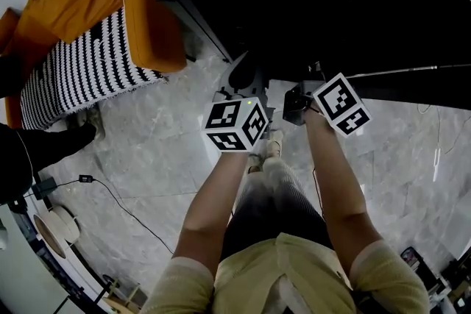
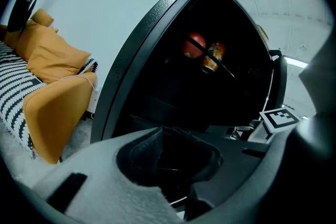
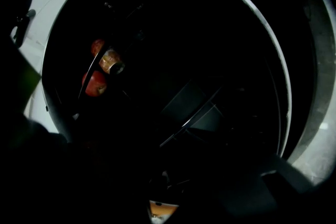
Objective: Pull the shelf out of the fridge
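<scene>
Left claw [image 2: 176,157] faces dark fridge [image 2: 137,55], above grey stone floor [image 1: 162,151] beside orange sofa [image 1: 147,29].

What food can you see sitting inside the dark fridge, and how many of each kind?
Red apple: 1
Orange can: 1
Total: 2

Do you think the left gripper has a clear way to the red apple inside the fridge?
Likely yes: the fridge stands open and nothing blocks the left gripper from the red apple, though a thin wire crosses it and the jaws are shut.
</scene>
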{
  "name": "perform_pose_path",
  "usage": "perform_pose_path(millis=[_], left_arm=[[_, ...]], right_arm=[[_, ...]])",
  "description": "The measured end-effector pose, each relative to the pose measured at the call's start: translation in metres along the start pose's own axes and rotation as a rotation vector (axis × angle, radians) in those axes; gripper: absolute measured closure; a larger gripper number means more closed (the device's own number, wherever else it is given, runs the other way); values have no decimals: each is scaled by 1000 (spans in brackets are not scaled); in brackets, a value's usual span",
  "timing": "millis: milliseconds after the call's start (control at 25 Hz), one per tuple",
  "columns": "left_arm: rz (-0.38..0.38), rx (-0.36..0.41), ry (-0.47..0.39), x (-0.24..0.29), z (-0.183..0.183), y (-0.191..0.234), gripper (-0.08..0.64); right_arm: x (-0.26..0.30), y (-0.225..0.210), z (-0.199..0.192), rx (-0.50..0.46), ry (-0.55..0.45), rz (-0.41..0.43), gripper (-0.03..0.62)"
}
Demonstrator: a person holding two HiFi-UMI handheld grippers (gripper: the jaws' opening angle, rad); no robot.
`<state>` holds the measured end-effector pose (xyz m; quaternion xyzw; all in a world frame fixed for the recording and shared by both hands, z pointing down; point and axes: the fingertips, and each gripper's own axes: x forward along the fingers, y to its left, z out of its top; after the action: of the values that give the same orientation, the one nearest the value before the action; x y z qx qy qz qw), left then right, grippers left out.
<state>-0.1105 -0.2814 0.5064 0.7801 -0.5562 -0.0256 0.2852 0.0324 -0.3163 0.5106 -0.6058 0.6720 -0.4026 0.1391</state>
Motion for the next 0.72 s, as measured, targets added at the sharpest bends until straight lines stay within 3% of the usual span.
perform_pose_path(millis=[160, 440, 720], left_arm=[[5, 12, -13, 0, 2, 2, 515], [18, 8, -36, -5, 6, 6, 515], [37, -1, -42, -4, 6, 14, 515]], right_arm=[[11, -2, 2, 54, -5, 4, 430], [35, -4, 4, 93, -28, -33, 426], [52, -9, 9, 57, -36, -65, 428]])
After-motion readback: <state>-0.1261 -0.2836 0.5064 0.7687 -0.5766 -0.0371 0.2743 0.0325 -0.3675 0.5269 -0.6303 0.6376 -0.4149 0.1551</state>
